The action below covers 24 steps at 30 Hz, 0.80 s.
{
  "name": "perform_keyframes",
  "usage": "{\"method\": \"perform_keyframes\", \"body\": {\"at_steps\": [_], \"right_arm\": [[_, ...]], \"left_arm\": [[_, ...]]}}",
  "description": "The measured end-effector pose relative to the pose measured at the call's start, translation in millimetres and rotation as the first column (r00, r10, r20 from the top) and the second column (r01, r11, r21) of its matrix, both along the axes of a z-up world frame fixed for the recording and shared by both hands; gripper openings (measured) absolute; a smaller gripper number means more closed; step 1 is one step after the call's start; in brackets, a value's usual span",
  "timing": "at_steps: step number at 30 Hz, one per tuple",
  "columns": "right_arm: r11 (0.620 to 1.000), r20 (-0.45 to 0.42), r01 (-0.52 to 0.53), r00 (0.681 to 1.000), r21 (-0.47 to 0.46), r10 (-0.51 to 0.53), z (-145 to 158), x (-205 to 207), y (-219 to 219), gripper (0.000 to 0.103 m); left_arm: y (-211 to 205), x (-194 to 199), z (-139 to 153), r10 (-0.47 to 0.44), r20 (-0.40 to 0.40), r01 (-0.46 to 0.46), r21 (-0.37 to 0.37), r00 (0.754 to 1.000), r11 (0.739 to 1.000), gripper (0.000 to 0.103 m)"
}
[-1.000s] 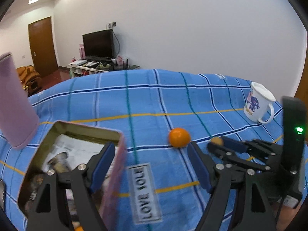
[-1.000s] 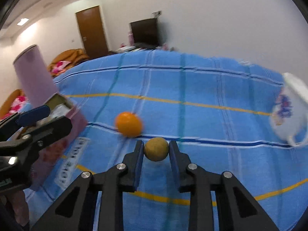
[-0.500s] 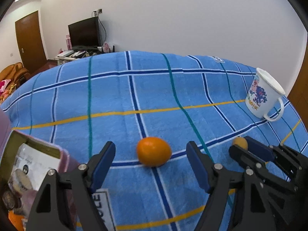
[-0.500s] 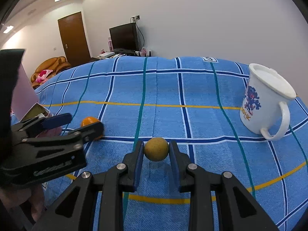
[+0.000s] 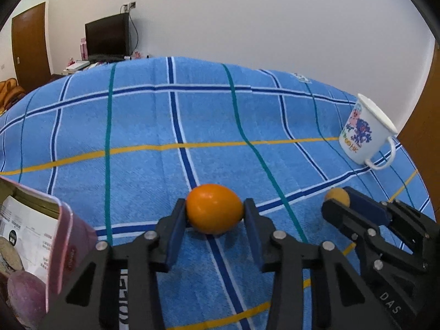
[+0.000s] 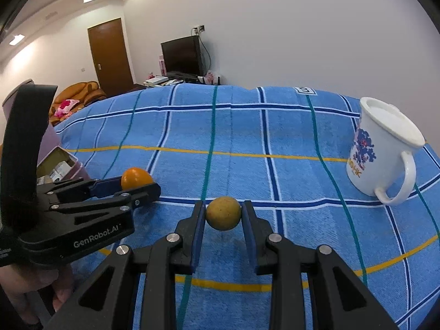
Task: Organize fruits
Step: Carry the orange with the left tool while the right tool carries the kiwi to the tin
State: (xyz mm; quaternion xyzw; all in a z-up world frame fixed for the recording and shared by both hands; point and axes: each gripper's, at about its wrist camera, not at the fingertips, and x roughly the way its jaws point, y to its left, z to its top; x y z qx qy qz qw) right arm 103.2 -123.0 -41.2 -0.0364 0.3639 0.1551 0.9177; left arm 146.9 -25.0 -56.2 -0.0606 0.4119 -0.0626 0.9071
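An orange (image 5: 214, 214) lies on the blue checked cloth (image 5: 143, 126). My left gripper (image 5: 214, 205) straddles it, and its jaws are closing, blue pads touching the fruit on both sides. In the right wrist view this gripper (image 6: 139, 184) reaches in from the left with the orange (image 6: 133, 178) at its tips. My right gripper (image 6: 222, 209) is shut on a small yellow-brown round fruit (image 6: 223, 214) just above the cloth. That gripper (image 5: 339, 202) and its fruit (image 5: 335, 195) show at the right of the left wrist view.
An open pink tin box (image 5: 64, 236) with papers and a purple fruit (image 5: 24, 294) stands at the near left. A white printed mug (image 6: 385, 151) stands at the right. A pink cylinder (image 6: 51, 140) stands behind the box. A hand (image 6: 35, 288) holds the left gripper.
My left gripper swung from over the tin box to the orange, came down and drew its jaws in on it. The right gripper kept its hold on the small fruit.
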Motion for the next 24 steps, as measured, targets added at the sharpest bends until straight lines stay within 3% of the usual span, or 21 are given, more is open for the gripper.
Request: {"method": "perform_keyframes", "body": {"at_steps": [24], "right_arm": [[0.998,0.088,-0.042,0.995,0.041,0.038,10.2,-16.1,3.3,0.029]], "left_arm": [[-8.9,-42.0,21.3,-0.022,0.177,0.007,0.085,0.984,0.996,0.043]]}}
